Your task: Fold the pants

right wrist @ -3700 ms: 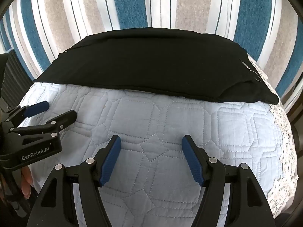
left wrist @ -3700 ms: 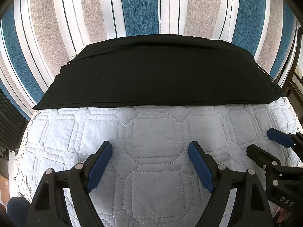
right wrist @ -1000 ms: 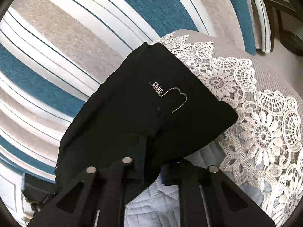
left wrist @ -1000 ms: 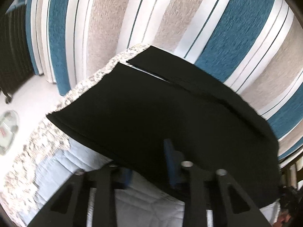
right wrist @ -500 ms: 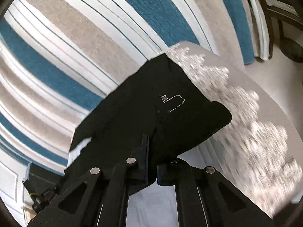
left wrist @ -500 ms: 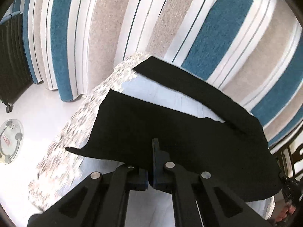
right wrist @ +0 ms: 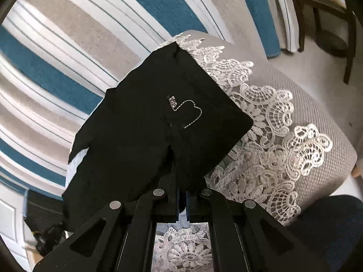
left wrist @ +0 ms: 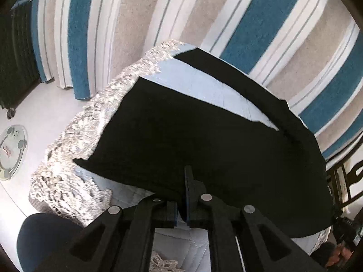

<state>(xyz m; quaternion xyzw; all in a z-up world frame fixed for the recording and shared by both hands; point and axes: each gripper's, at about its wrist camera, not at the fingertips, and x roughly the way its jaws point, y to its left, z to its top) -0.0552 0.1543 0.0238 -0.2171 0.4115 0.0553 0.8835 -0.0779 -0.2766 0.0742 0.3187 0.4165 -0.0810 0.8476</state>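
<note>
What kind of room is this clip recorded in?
Most likely a room in a home: the black pants lie on a quilted, lace-edged cover, over a striped blue and beige rug. A bathroom scale sits on the floor, and a wooden chair stands nearby.

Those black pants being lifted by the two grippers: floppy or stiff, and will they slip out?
Likely floppy: the black pants sag between the pinch points. Probably light, since the left gripper and right gripper hold thin edges. Slipping looks unlikely.

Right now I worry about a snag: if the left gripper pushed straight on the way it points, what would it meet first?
The left gripper is shut on the black pants, so that cloth comes first. Beyond it probably lies the quilted cover, though depth is unclear.
</note>
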